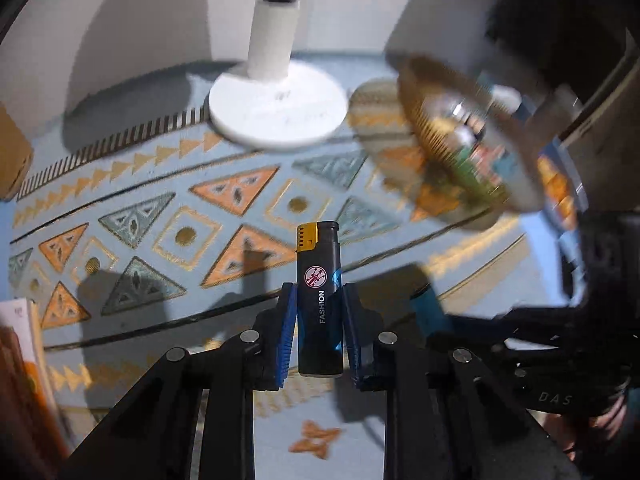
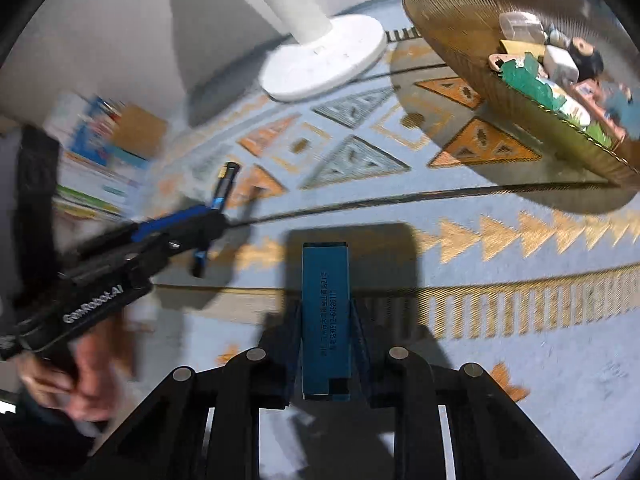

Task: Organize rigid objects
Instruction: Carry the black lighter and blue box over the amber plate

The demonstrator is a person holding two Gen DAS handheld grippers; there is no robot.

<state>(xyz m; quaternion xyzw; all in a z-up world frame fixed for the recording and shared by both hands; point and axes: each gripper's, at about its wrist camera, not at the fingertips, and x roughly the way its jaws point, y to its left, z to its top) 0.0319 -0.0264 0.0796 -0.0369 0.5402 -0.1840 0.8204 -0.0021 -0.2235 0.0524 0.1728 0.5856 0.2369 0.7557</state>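
My left gripper [image 1: 319,292] is shut on a black lighter [image 1: 318,272] with a gold top, held upright above the patterned cloth. From the right wrist view the same left gripper [image 2: 214,210] shows at the left, blurred, with the lighter [image 2: 225,184] sticking out of it. My right gripper [image 2: 326,308] is shut on a flat blue box [image 2: 326,312] with small print along its side. A ribbed golden bowl [image 2: 448,12] with several small items inside stands at the upper right; in the left wrist view this bowl [image 1: 432,128] is blurred.
A white lamp base [image 1: 278,108] with its post stands at the back, near the wall; the lamp base [image 2: 324,60] sits left of the bowl. Books and boxes [image 2: 100,152] lie at the left. A person's hand [image 2: 80,372] holds the left tool. A blue patterned tablecloth [image 2: 500,360] covers the table.
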